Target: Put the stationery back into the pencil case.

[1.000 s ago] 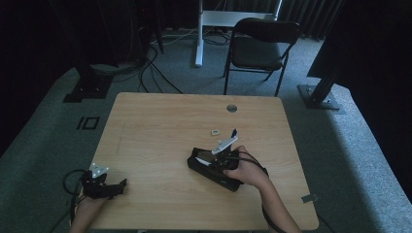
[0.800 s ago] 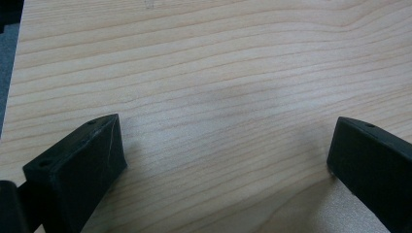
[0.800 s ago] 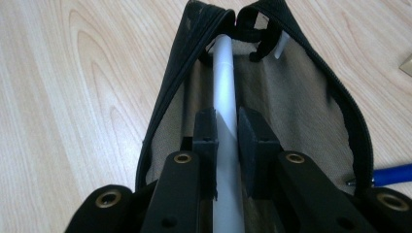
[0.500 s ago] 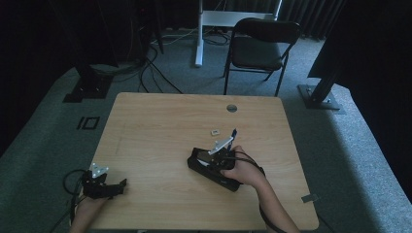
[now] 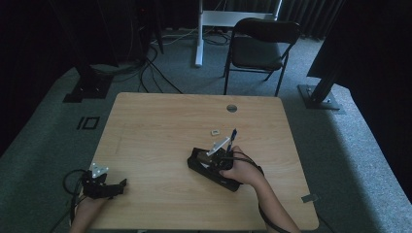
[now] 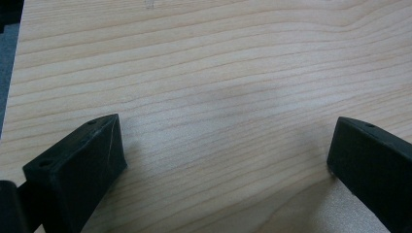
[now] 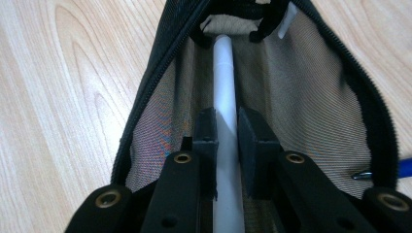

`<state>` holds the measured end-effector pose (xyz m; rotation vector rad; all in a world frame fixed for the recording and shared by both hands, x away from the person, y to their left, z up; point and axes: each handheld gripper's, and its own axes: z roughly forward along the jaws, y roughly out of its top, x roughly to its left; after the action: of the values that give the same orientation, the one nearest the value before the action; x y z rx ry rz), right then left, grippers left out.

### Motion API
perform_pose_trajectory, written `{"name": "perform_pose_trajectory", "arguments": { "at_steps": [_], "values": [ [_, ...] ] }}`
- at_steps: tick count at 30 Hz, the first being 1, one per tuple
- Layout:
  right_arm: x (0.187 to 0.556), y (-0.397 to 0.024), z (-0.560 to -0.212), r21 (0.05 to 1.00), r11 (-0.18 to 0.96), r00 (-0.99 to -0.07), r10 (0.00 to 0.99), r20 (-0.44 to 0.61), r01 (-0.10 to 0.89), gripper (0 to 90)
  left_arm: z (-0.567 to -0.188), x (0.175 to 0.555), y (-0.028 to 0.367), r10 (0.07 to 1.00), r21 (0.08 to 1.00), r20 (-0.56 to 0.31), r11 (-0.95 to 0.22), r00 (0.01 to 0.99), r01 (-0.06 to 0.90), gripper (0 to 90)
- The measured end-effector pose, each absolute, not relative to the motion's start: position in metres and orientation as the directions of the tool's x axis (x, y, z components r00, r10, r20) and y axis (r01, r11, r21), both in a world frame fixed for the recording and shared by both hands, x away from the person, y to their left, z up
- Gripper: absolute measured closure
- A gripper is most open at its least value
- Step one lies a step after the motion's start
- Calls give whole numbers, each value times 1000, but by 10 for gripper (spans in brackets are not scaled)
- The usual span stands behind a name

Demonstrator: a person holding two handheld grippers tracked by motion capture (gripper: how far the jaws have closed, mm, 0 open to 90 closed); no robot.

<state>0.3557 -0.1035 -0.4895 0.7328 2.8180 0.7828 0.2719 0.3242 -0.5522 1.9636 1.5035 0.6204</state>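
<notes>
Right gripper (image 7: 226,127) clamps white pen (image 7: 225,82) inside open black mesh pencil case (image 5: 212,169) (mid-table, right of centre). Left gripper (image 6: 223,150) gapes empty over bare wooden table (image 5: 160,126), near-left corner.

You see a white pen (image 7: 224,73) in your right gripper (image 7: 226,128) with black jaws, black pencil case (image 7: 160,63) with tan mesh lining, blue pen (image 5: 232,133), pale wood-grain table (image 5: 155,126), grey carpet (image 5: 43,141).

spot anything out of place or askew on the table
Slightly: a blue pen lies on the table beside the open black pencil case rather than in it, near a small loose item. The right gripper holds a white pen over the case.
</notes>
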Motion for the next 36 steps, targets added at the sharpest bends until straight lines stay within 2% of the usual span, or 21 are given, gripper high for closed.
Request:
{"name": "perform_pose_trajectory", "arguments": {
  "at_steps": [10,24,36],
  "values": [
    [358,-100,-495,476,767,-875,484,10,430,779,-552,272,324,967,692,14,-194,255,695,2],
    [361,-100,-496,480,756,-863,506,3,445,756,-552,272,324,967,692,14,-194,256,695,1],
    [358,-114,-485,559,701,-857,515,34,443,737,-552,272,324,967,692,14,-193,255,695,2]
  ]
}}
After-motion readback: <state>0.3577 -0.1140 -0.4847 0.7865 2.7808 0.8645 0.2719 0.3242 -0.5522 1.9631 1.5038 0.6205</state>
